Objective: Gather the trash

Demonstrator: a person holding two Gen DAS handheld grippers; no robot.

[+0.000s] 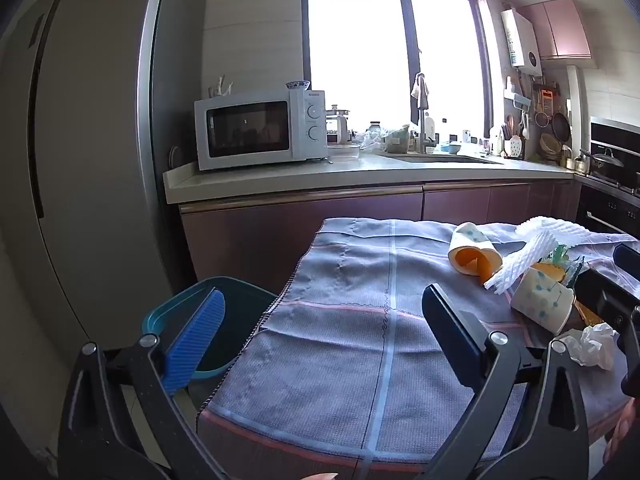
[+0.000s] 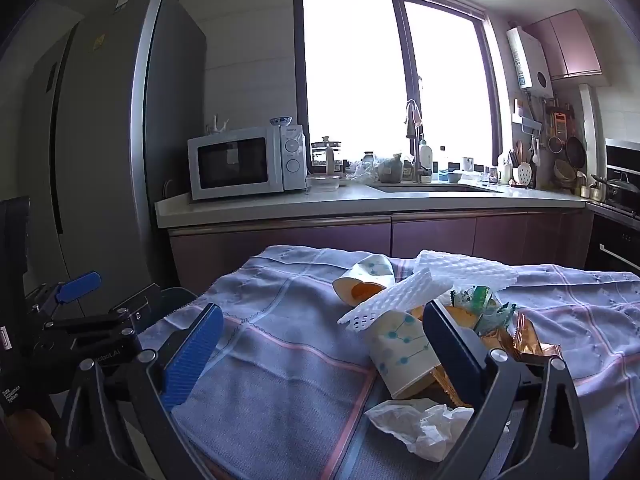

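A pile of trash lies on the table's blue-grey checked cloth point(image 1: 352, 320). It holds a tipped paper cup point(image 2: 404, 356), a second cup point(image 2: 364, 280) farther back showing an orange inside, white foam netting point(image 2: 400, 292), green and golden wrappers point(image 2: 520, 340) and a crumpled tissue point(image 2: 420, 424). My right gripper point(image 2: 324, 344) is open just before the pile, with the near cup beside its right finger and no pad pressing it. My left gripper point(image 1: 324, 320) is open over bare cloth, left of the trash point(image 1: 542, 306). A teal bin point(image 1: 188, 312) sits below the table's left edge.
Beyond the table runs a kitchen counter point(image 1: 360, 178) with a microwave point(image 1: 260, 132), a sink and a tap under a bright window. A tall fridge point(image 1: 80, 160) fills the left side. A stove and oven point(image 1: 612, 184) are at the right.
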